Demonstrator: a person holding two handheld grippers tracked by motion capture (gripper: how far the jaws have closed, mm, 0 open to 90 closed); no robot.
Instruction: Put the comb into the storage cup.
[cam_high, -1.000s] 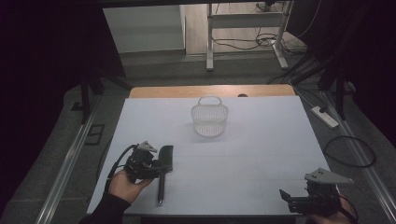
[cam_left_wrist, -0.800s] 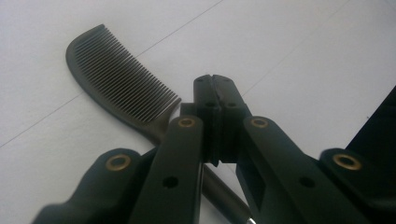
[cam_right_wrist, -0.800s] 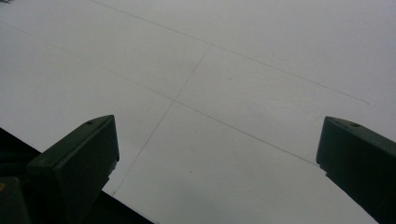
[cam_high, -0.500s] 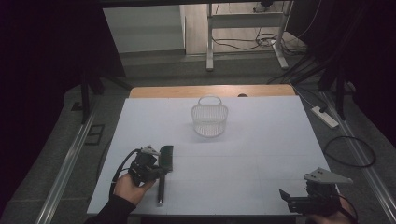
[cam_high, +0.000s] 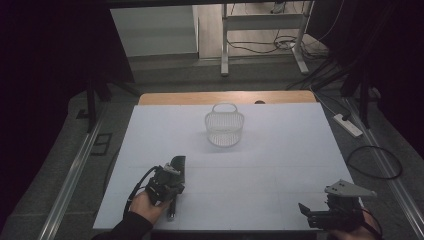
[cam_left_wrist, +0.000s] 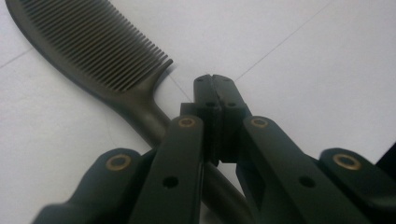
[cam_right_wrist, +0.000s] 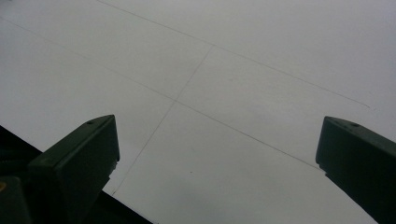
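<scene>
Left tool (cam_high: 170, 182) lowered, shut over comb (cam_left_wrist: 100, 56) handle (teeth end pointing away).

A white-topped bench (cam_high: 280, 165) stands in a dim room; grey floor (cam_high: 165, 75), metal frame legs (cam_high: 225, 40), loose cables (cam_high: 265, 47) behind.

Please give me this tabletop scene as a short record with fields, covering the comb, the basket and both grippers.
surface: white table
comb: black comb, flat on the table near the left front edge, teeth end pointing away from the person
left gripper: left gripper, jaws shut, tips empty, above the comb's handle; grip on the handle cannot be told
right gripper: right gripper, jaws wide open, nothing between them
basket: white wire basket, upright, far centre
</scene>
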